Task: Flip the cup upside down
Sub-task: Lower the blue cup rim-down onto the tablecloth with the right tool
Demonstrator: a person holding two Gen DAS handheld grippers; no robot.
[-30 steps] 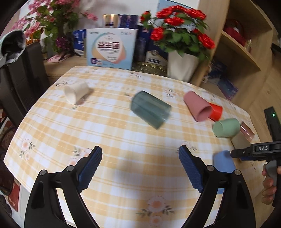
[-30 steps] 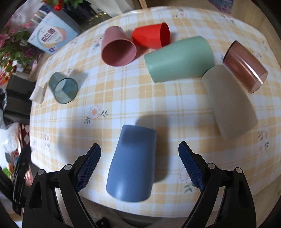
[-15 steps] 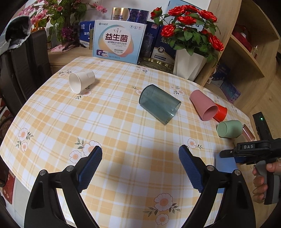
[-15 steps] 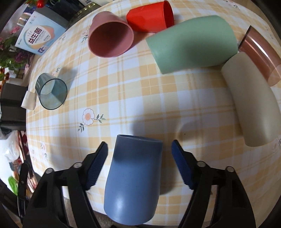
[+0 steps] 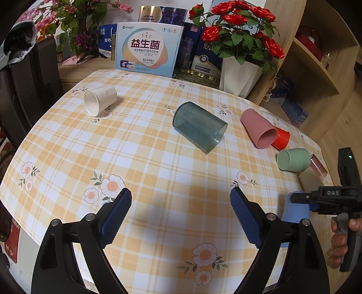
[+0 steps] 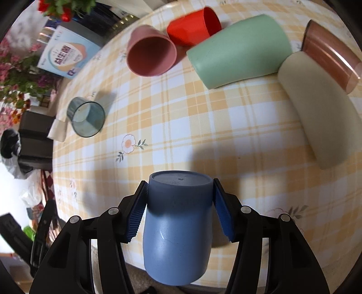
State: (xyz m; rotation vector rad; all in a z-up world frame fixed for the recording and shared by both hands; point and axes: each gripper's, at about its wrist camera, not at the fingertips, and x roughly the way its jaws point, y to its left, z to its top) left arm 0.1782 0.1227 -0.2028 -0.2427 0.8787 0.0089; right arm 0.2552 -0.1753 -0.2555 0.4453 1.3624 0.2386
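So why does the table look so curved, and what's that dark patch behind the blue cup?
Left wrist view: fisheye lens bows the checked tablecloth. Right wrist view: the patch is a shadow on the cloth beyond the blue plastic cup; far flowers look smeared.

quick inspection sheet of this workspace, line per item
surface: table under a yellow plaid floral cloth
job's things: blue cup at the near edge, base facing away from the camera
clutter: white cup, grey see-through cup, pink cup, red cup, green cup, beige cup and brown see-through cup, all on their sides
grippers: right gripper pads against the blue cup's sides; left gripper open, holding nothing
cables: nothing seen
surroundings: rose pot, printed box, wooden shelf
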